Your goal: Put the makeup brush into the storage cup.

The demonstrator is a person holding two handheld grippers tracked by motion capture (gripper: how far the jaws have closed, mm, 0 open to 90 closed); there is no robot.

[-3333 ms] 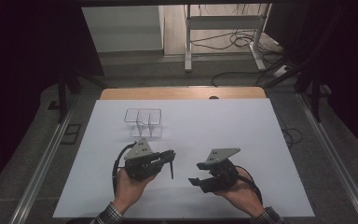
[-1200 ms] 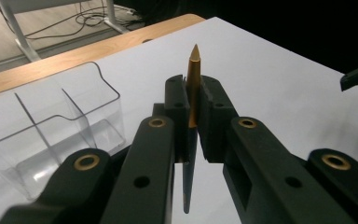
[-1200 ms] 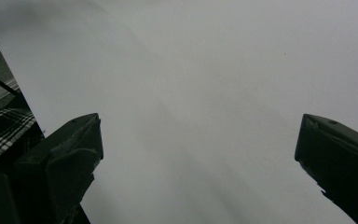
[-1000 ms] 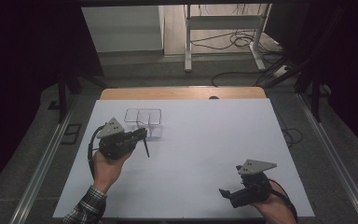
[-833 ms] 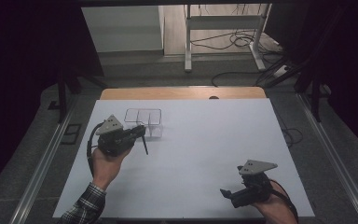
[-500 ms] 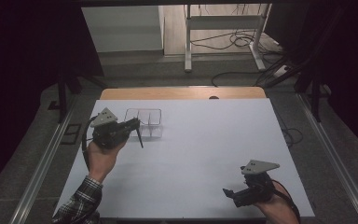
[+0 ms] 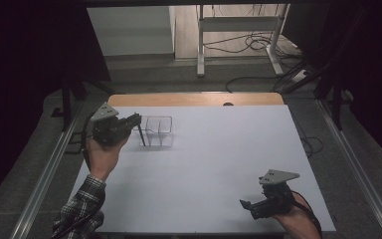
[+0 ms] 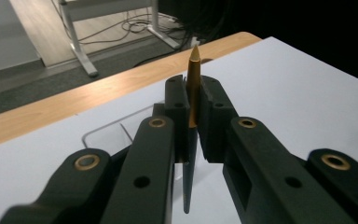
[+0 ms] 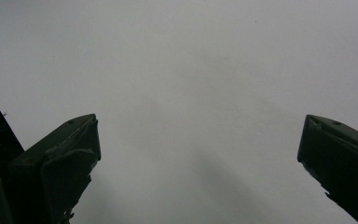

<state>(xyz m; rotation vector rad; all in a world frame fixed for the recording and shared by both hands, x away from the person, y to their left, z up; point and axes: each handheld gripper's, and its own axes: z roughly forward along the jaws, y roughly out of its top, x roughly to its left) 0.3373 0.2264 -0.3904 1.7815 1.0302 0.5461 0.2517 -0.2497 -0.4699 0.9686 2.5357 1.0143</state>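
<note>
My left gripper is shut on a slim black pen that hangs below the jaws, just left of a clear plastic container at the back left of the white table. In the left gripper view the pen's gold end sticks up between the closed jaws of the left gripper, and the container lies beyond them. My right gripper rests low near the table's front right. Its jaws stand wide apart over bare white surface, with the right gripper holding nothing.
A wooden strip edges the table's far side. Metal rails run along both sides. Behind the table a white frame and loose cables lie on the floor.
My left hand has carried the pen left, farther back and a little up, to the container's left side. The right hand has stayed in the front right corner.
</note>
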